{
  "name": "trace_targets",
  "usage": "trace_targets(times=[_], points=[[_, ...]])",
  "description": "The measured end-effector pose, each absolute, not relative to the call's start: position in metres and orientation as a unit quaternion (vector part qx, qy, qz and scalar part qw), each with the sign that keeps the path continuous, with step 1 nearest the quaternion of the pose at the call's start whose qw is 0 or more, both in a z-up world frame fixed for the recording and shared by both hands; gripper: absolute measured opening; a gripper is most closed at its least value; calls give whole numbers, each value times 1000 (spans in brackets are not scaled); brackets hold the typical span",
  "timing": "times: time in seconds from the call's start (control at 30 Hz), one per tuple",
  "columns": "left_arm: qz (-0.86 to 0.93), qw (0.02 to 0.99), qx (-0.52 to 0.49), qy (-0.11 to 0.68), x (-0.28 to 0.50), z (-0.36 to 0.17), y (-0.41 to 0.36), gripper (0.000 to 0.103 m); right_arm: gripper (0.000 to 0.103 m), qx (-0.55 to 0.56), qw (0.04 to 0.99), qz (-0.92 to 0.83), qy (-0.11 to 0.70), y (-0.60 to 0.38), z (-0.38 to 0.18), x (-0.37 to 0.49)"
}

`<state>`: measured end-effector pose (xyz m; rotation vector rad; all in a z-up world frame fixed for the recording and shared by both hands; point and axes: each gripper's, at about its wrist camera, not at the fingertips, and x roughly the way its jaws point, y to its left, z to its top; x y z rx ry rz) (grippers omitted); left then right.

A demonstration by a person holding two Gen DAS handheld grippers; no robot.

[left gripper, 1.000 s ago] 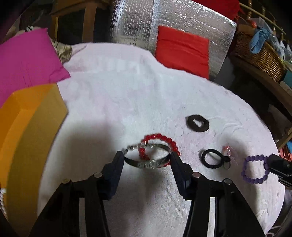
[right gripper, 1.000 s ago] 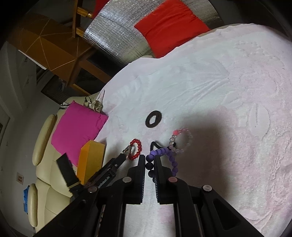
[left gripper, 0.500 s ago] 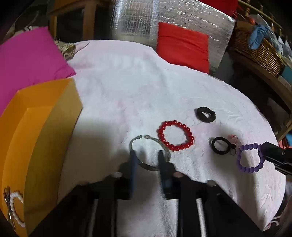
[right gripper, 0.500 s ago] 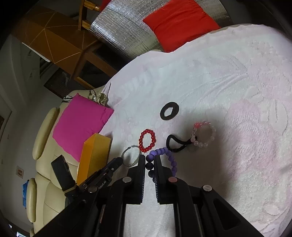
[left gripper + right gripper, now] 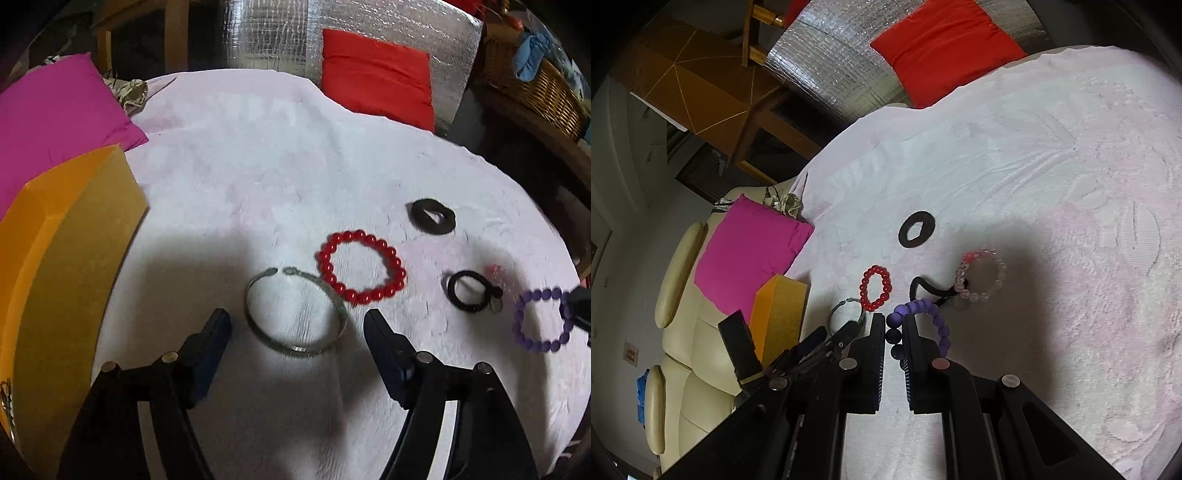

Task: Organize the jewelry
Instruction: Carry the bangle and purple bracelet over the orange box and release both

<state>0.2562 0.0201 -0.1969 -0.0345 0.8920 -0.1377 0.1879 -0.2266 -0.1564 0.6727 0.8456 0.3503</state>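
Left wrist view: silver bangle [image 5: 295, 310] lies flat on the white-covered tabletop [image 5: 258, 177], between the spread left tool [image 5: 297, 325], touching the red bead bracelet [image 5: 362, 271]. Right tool [image 5: 894, 332] pinches the purple bead bracelet [image 5: 923, 314] beside it.

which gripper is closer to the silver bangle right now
Left. The left gripper has its jaws open on either side of the silver bangle. The right gripper is off to its right, shut on the purple bead bracelet.
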Motion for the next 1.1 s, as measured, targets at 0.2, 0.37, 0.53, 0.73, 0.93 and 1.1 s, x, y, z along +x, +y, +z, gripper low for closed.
trace_targets(times=[0.2, 0.37, 0.53, 0.73, 0.93, 1.1], points=[[-56, 904, 14, 423, 256, -198, 15, 37, 10, 323, 842, 164, 400, -235, -156, 187], [-61, 904, 12, 423, 256, -195, 23, 18, 10, 323, 841, 167, 400, -232, -156, 188], [-74, 902, -3, 425, 257, -194, 26, 51, 10, 321, 841, 165, 403, -229, -157, 188], [-80, 904, 5, 419, 253, -194, 11, 76, 10, 319, 843, 160, 404, -230, -159, 188], [-61, 903, 38, 424, 259, -205, -4, 76, 10, 325, 840, 155, 406, -240, -163, 189], [-53, 903, 52, 424, 259, -205, -8, 62, 10, 323, 842, 158, 401, -243, -160, 187]])
